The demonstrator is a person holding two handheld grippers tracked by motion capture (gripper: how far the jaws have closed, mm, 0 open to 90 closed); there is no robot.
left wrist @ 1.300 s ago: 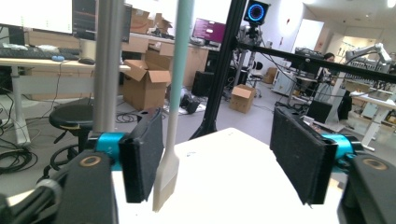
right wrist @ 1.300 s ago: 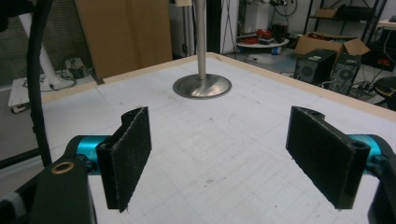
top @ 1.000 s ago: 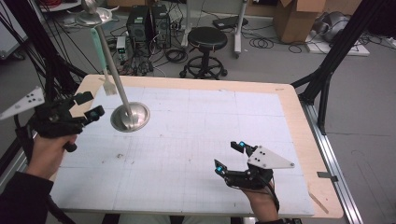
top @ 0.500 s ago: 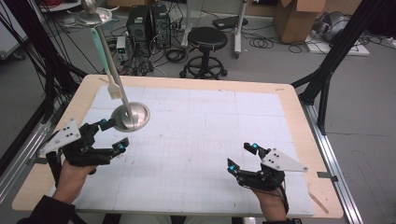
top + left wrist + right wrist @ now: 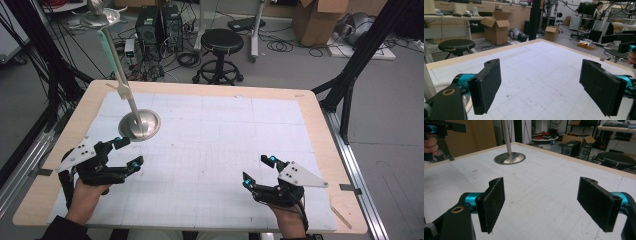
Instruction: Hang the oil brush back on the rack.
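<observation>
A person is sitting at the near edge of a table point(image 5: 310, 107) and holding a gripper in each hand, both hovering just above the white gridded mat point(image 5: 225, 145) that is covering most of the wooden top.

The left gripper point(image 5: 127, 152) is sitting near the left front part of the mat, with the person's left hand point(image 5: 86, 192) wrapped around its handle. Its jaws are standing wide apart with nothing between them; in the left gripper view the two black pads point(image 5: 486, 87) are framing bare mat, and the far corner of the table is showing beyond them.

The right gripper point(image 5: 260, 172) is sitting toward the right front of the mat, well apart from the left one, and is pointing up and to the left across the table. Its jaws are also spread wide and holding nothing; the right gripper view is showing open mat between the pads point(image 5: 492, 202).

A metal stand point(image 5: 141, 125) is resting on the left rear part of the mat, its round flat base just beyond the left gripper and not touching it. A thin pole is rising from the base and leaning up and to the left toward a small dish at its top. In the right gripper view the base point(image 5: 509, 158) is lying ahead of the jaws, near the far edge.

Behind the table a black stool point(image 5: 221, 42) is standing on the floor near computer towers and loose cables.
</observation>
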